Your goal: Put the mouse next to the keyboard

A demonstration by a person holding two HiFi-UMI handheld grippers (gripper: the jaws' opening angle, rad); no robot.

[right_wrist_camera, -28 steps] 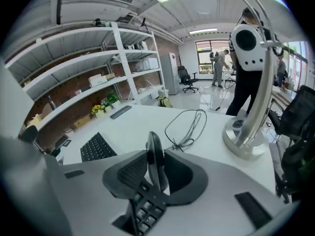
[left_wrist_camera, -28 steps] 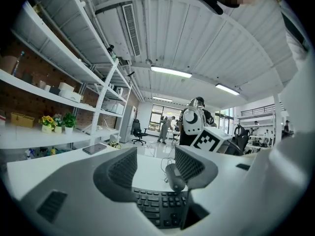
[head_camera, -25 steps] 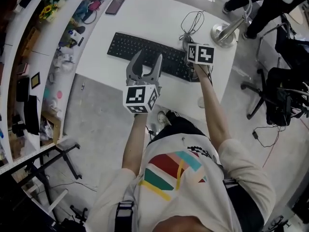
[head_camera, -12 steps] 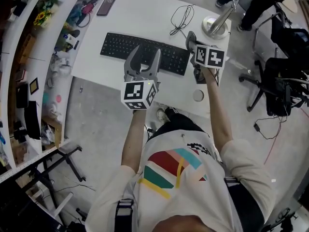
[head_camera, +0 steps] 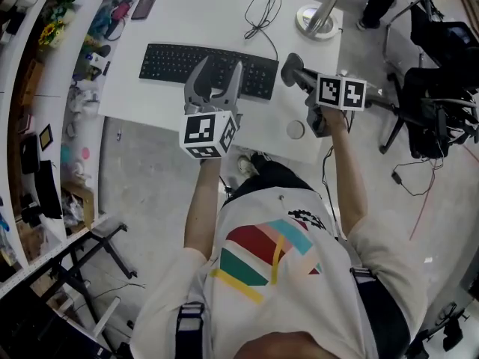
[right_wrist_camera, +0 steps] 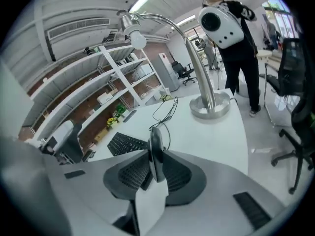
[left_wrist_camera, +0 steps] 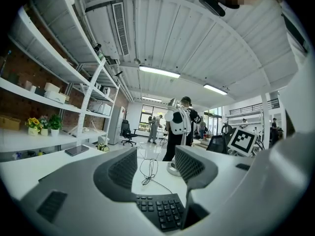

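Task partly done. The mouse [right_wrist_camera: 156, 155] is picked up but not yet set down. The right gripper [head_camera: 296, 75] is clamped on it, and the right gripper view shows it standing on edge between the pads, held tight. In the head view it sits upper right of centre, just off the right end of the keyboard [head_camera: 203, 69], apparently lifted clear of the white table [head_camera: 209, 13]. What's left, by my reading: lower it onto the bare table beside the keyboard's right end, let go, pull back. The left gripper [head_camera: 219, 66] has its jaws apart with nothing between them; it hangs over the keyboard's near edge at frame centre, taking no part. Count: one mouse, one keyboard, two grippers. Also on the table: one dark phone [head_camera: 144, 2] upper left, one loose loop of cable [head_camera: 259, 15] at top centre, one lamp base [head_camera: 315, 19] upper right, and one small round disc [head_camera: 296, 130] near the table's front edge. Other people stand in the background of both gripper views.
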